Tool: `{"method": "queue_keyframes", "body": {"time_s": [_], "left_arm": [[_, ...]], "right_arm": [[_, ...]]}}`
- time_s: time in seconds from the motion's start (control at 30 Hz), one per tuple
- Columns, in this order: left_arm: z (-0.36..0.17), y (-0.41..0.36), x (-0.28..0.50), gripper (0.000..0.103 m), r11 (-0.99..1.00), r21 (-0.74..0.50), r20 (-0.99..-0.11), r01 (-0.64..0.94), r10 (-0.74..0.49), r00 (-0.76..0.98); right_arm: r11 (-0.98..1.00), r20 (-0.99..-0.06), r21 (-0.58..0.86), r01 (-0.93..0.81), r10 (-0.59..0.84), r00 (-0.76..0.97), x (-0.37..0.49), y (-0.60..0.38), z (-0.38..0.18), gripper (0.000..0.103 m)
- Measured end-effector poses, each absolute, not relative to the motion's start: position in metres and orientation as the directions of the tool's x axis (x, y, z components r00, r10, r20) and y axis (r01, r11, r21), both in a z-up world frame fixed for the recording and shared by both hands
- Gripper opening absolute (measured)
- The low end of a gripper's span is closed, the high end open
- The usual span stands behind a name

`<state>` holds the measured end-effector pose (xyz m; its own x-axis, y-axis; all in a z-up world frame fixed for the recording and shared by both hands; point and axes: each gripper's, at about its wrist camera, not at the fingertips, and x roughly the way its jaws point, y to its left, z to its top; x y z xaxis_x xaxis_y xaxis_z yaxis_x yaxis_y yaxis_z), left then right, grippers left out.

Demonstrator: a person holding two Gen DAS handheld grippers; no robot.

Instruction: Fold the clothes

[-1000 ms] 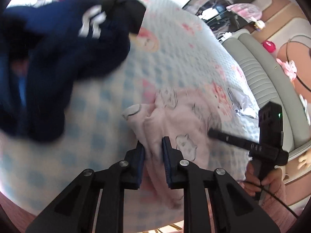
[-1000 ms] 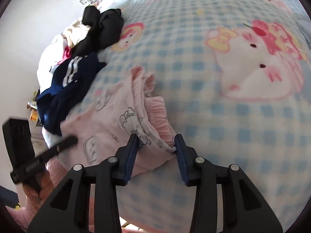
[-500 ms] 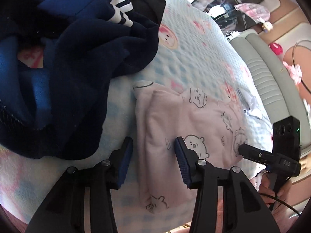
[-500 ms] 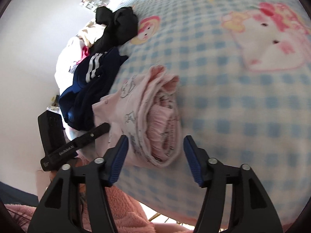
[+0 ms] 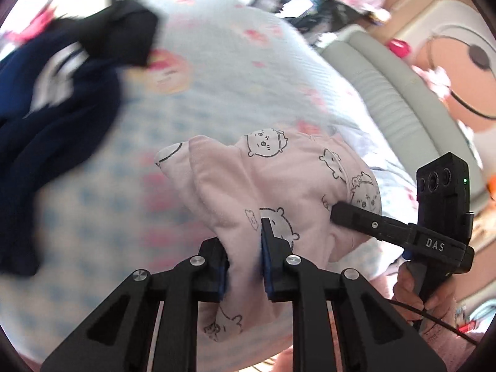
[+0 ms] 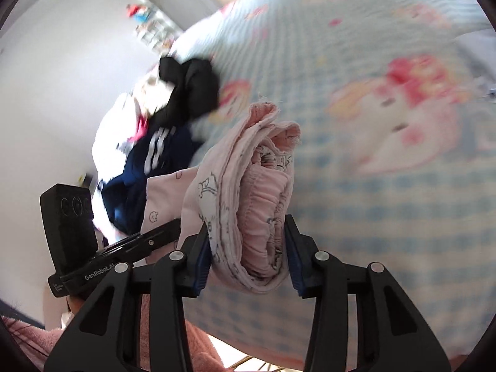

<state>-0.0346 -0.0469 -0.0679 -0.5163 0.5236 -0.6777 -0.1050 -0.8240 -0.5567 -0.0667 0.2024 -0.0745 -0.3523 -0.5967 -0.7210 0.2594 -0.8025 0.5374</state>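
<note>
You are gripping a soft, fleecy pink garment [image 5: 279, 186] printed with little outlined cartoon animals, folded into a thick bundle near the lower centre of both views. Your left tongs [image 5: 243, 263] are clamped on one end of it, the fabric bulging out between the blue-padded fingers and hanging below them. Your right tongs [image 6: 248, 254] are clamped on the other end, where the layers are showing as a rolled stack with a gathered, ruffled band [image 6: 263, 204] in the middle. In the left wrist view the bundle is reading as a rounded, puffy slab sloping up toward the centre of the frame.

The garment is sitting over a quilted bed cover [image 6: 387, 201] checked in pale blue and white with pink cartoon prints. At the upper left of the left view a dark navy garment [image 5: 46, 117] with white stripes is lying crumpled, a black piece [image 5: 130, 37] touching it. A padded grey-green headboard [image 5: 393, 99] is curving along the right.

Half a second earlier both tongs were standing apart around the flat-lying bundle; now both have closed onto it, and it looks raised off the cover. The background is blurring, more than before.
</note>
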Motion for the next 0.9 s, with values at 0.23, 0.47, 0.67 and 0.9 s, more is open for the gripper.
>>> {"method": "queue_keyframes", "body": {"time_s": [0.23, 0.47, 0.67, 0.9], "left_arm": [[-0.056, 0.061, -0.098, 0.018, -0.793, -0.569, -0.688, -0.217, 0.603, -0.404], [-0.02, 0.185, -0.171, 0.019, -0.771, -0.501, -0.68, -0.393, 0.632, -0.371], [0.012, 0.273, -0.238, 0.019, -0.774, -0.51, -0.628, -0.375, 0.633, -0.452], [0.007, 0.329, -0.293, 0.02, -0.786, -0.507, -0.625, -0.354, 0.618, -0.476]], "right_arm": [[-0.845, -0.751, 0.52, 0.123, -0.521, -0.406, -0.089, 0.305, -0.06, 0.043], [-0.923, -0.791, 0.378, 0.072, -0.363, -0.492, -0.143, 0.404, -0.002, 0.045], [-0.962, -0.774, 0.267, 0.056, -0.249, -0.582, -0.193, 0.477, 0.04, 0.042], [-0.961, -0.769, 0.272, 0.05, -0.248, -0.589, -0.255, 0.542, 0.03, 0.046]]}}
